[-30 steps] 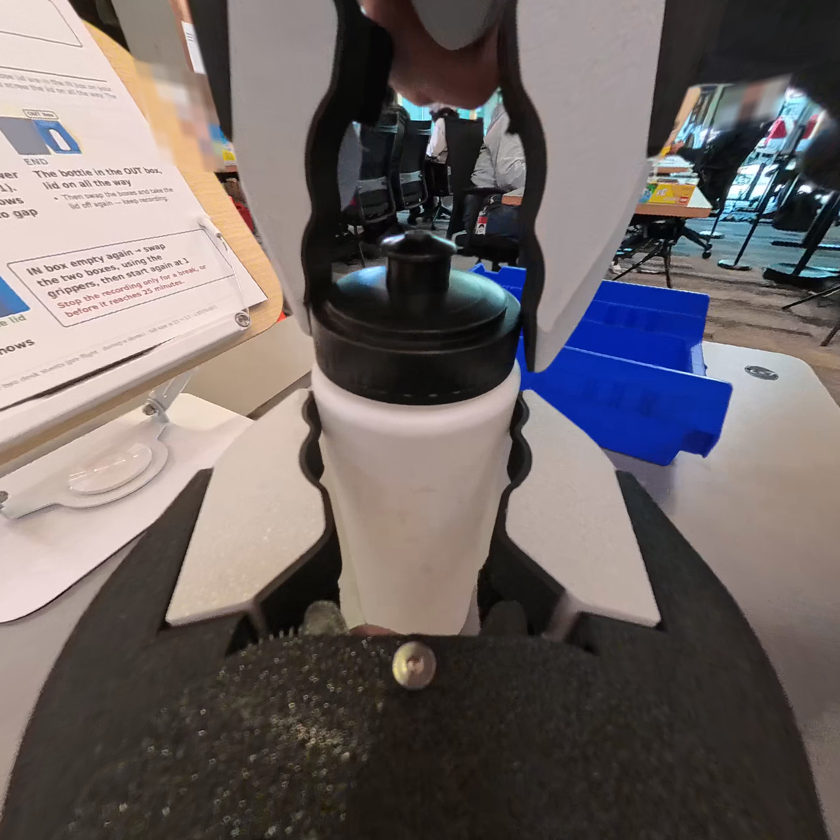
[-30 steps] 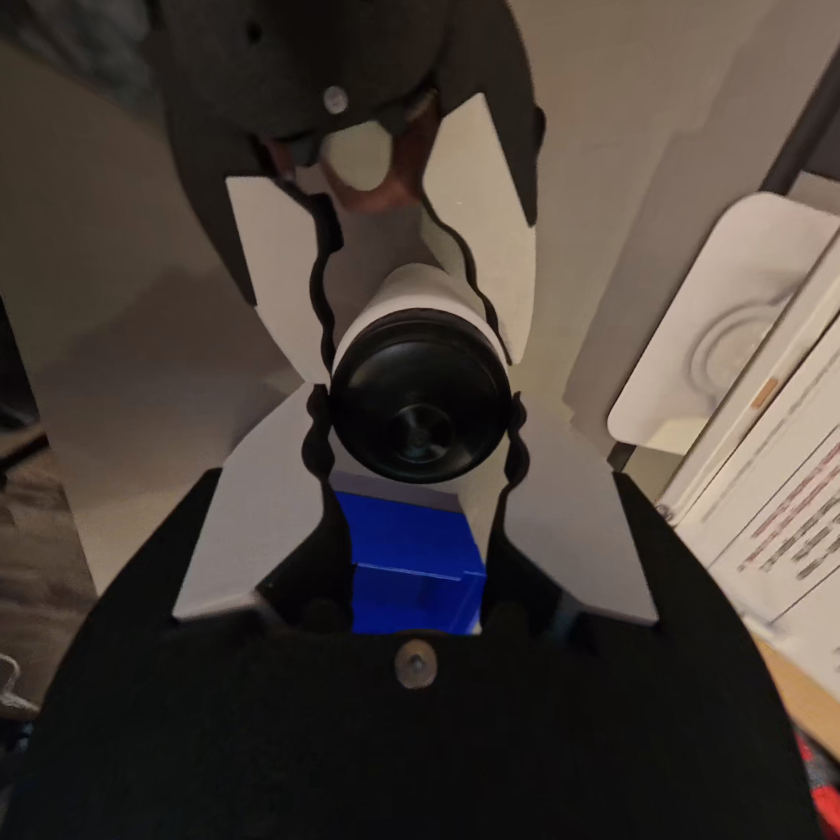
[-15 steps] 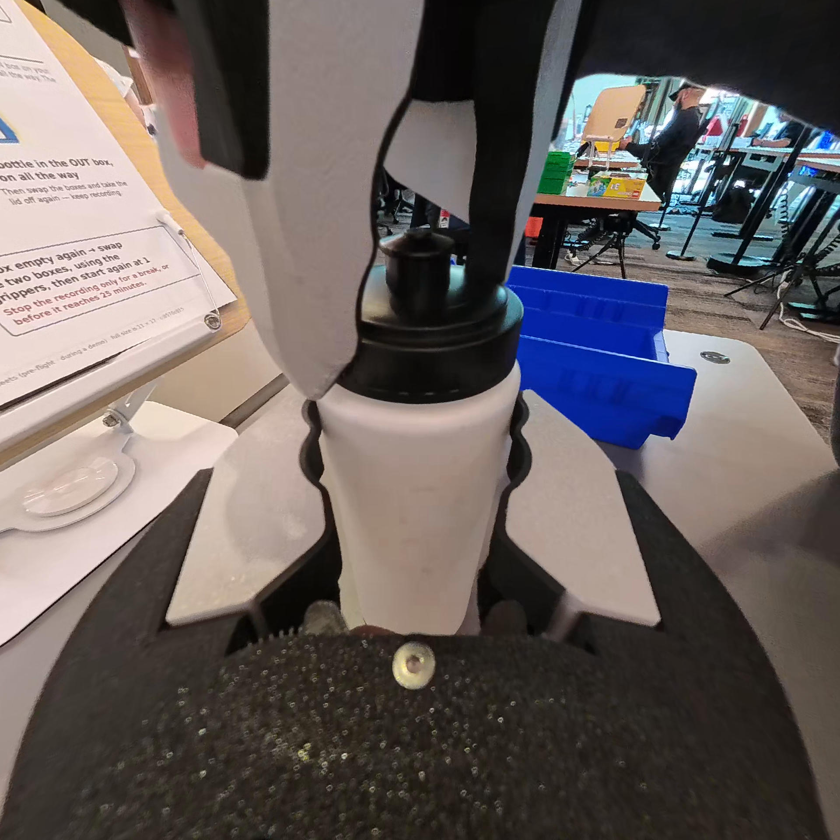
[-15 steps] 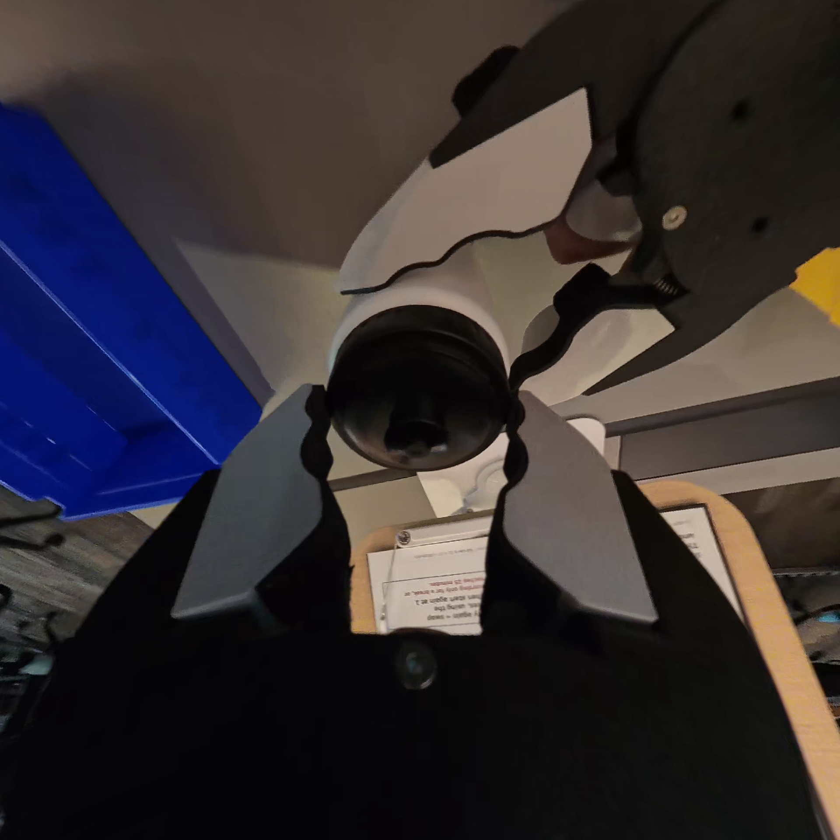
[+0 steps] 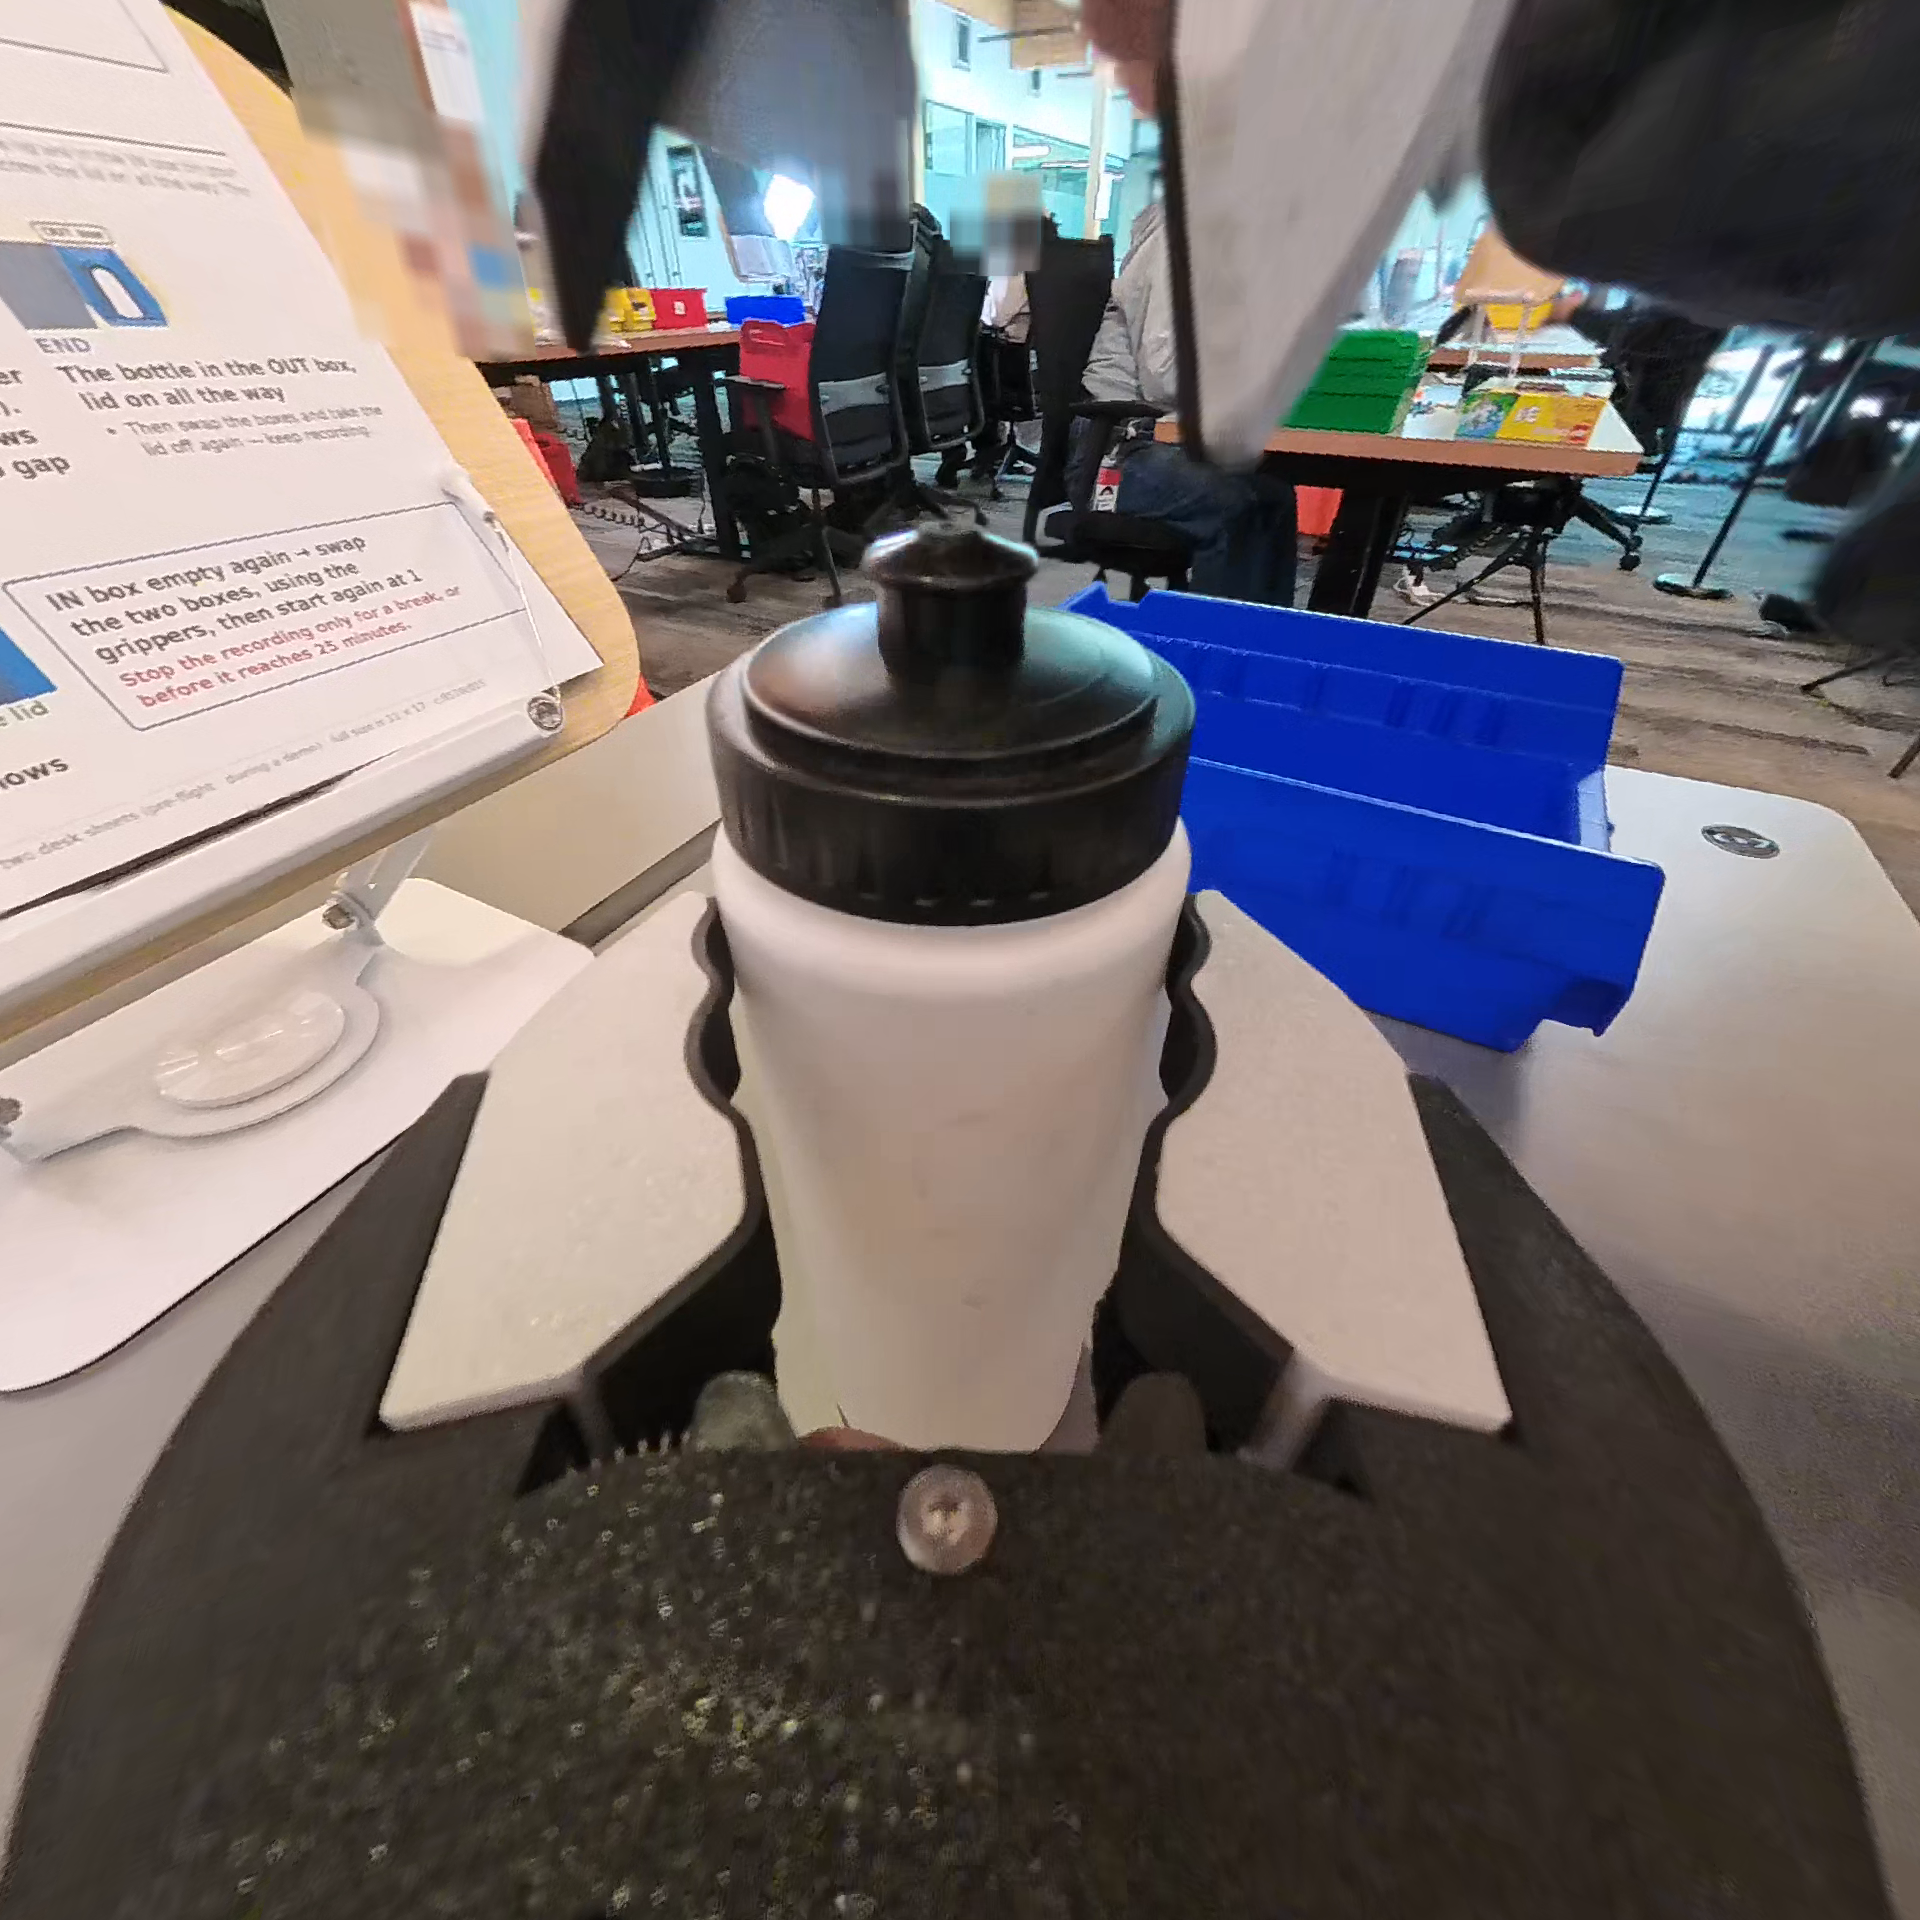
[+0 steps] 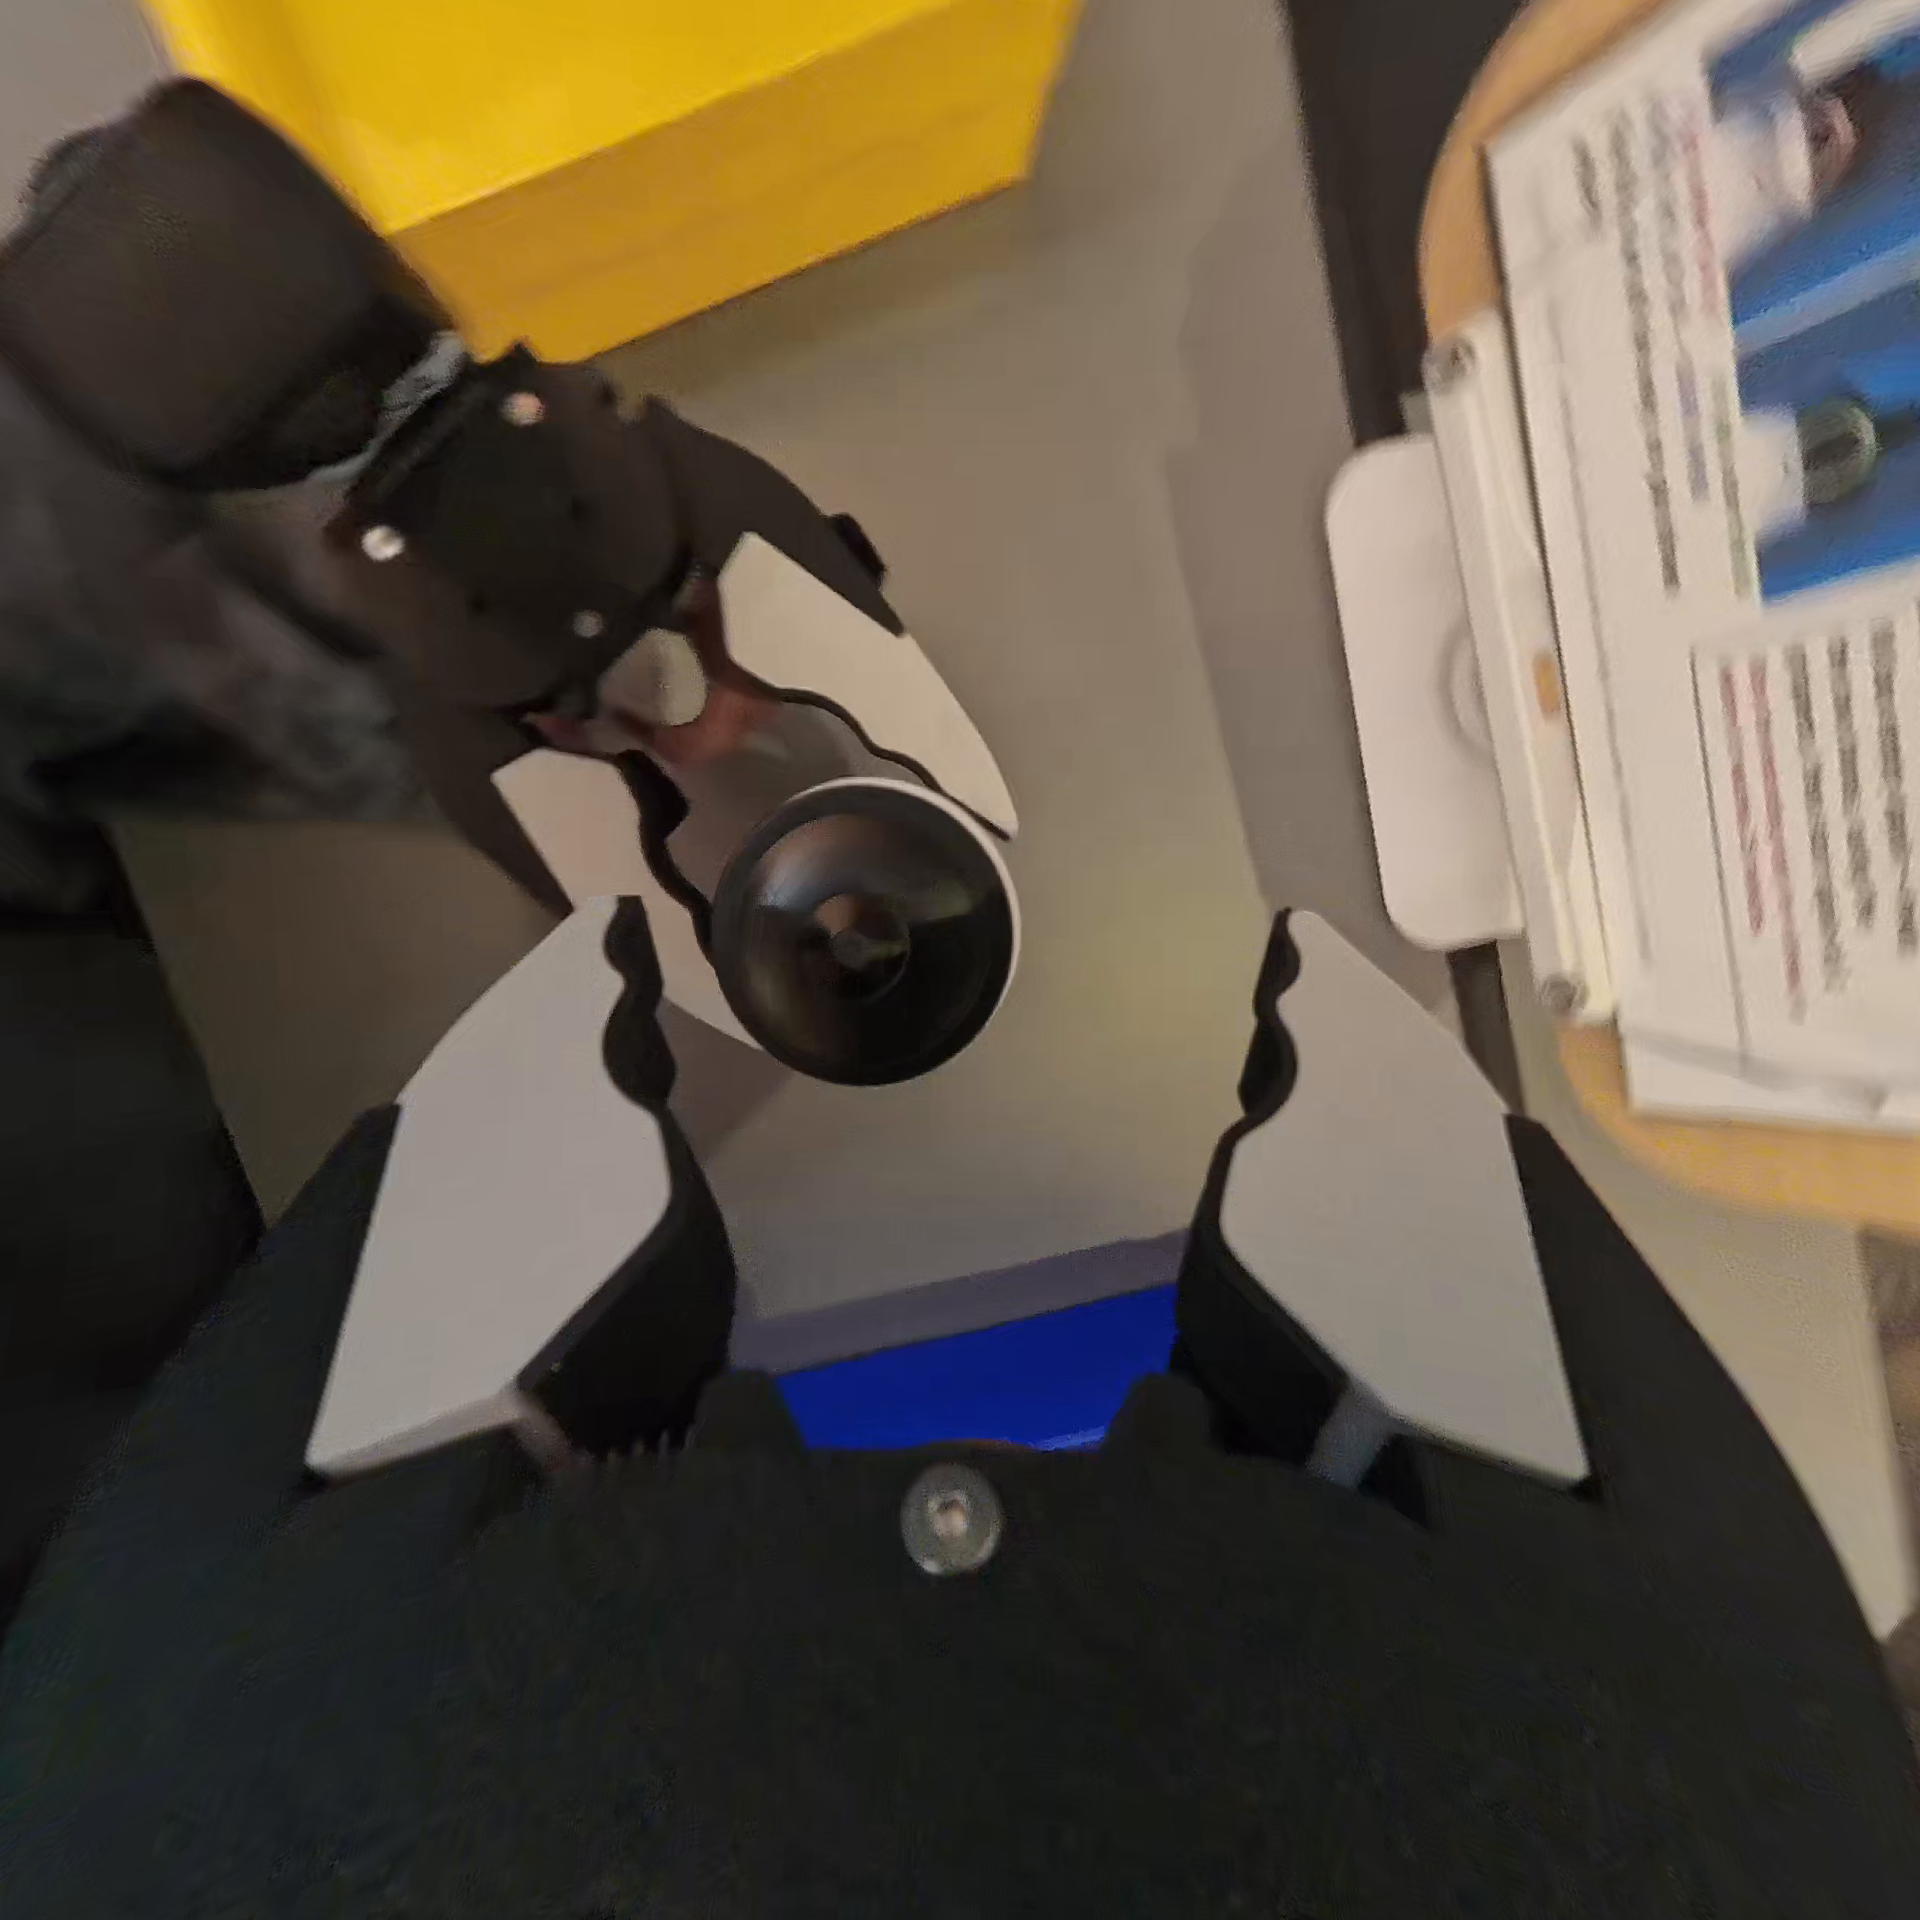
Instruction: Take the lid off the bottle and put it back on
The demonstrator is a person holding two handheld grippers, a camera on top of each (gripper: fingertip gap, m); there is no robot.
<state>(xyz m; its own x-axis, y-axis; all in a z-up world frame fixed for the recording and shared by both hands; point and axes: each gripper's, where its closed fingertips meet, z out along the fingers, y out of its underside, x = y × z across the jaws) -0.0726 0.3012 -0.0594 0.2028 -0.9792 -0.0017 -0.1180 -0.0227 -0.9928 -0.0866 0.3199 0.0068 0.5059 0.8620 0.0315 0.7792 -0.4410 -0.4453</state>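
Lid (image 5: pixel 951 748) top exposed, air above it free at frame centre. Right gripper (image 6: pixel 951 997) spread wide above, not touching lid. Blue bin (image 5: pixel 1434 831) blocks right of bottle (image 5: pixel 951 1132); stand (image 5: pixel 239 1049) blocks left. Yellow box (image 6: pixel 665 135) upper left, right view.

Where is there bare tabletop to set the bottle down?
Bare grey tabletop lies right of the left tongs, in front of the blue bin. Another strip runs between the yellow box and the document stand. The stand's side is crowded.
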